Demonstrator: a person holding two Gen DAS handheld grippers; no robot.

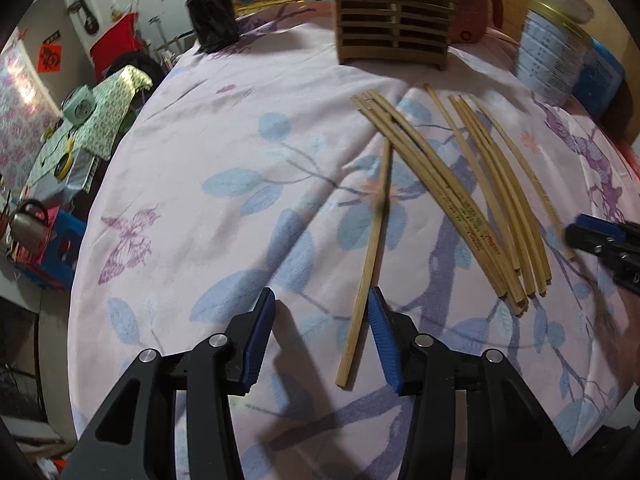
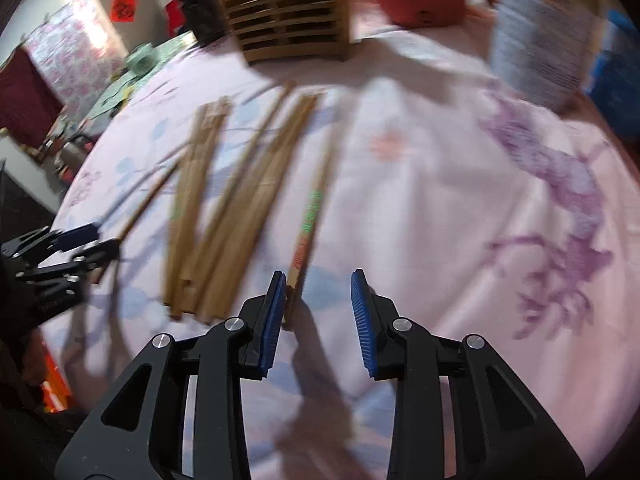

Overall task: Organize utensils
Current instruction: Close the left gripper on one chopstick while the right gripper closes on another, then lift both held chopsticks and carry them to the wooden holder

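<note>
Bamboo chopsticks are spread all over your pink floral tablecloth [image 1: 208, 128], so here's how it looks from your two wrist cams.

Your left gripper [image 1: 320, 332] is angled down over the cloth with its blue pads parted. One lone chopstick [image 1: 370, 252] lies between them, running away from you up the cloth; its near end sits closer to the right-hand pad [image 1: 382, 340]. From what you can see the pads aren't pressing on it, so nothing is held there. Just right of it lies a tight bundle of chopsticks [image 1: 436, 196] with printing on them, and beside that a second loose group [image 1: 500, 200], all fanned out pointing toward the slatted wooden holder [image 1: 394, 20] at the far side of the table.

Your right gripper [image 2: 318, 320] pokes in at the right edge of the left view, next to the outermost stick. In its own view, which is pretty motion-blurred, the fingers are part way apart. A chopstick with green and red printing [image 2: 310, 224] has its near end right against the left-hand pad [image 2: 274, 320], while the other pad stands clear of it. So it isn't clamped either, just touching on one side as far as the blur lets you tell.

Behind it all you've got a big tin can [image 1: 552, 52] on the right, a reddish mug-like pot [image 1: 474, 12] next to the holder, and a dark jar [image 1: 214, 16] on the left.
</note>
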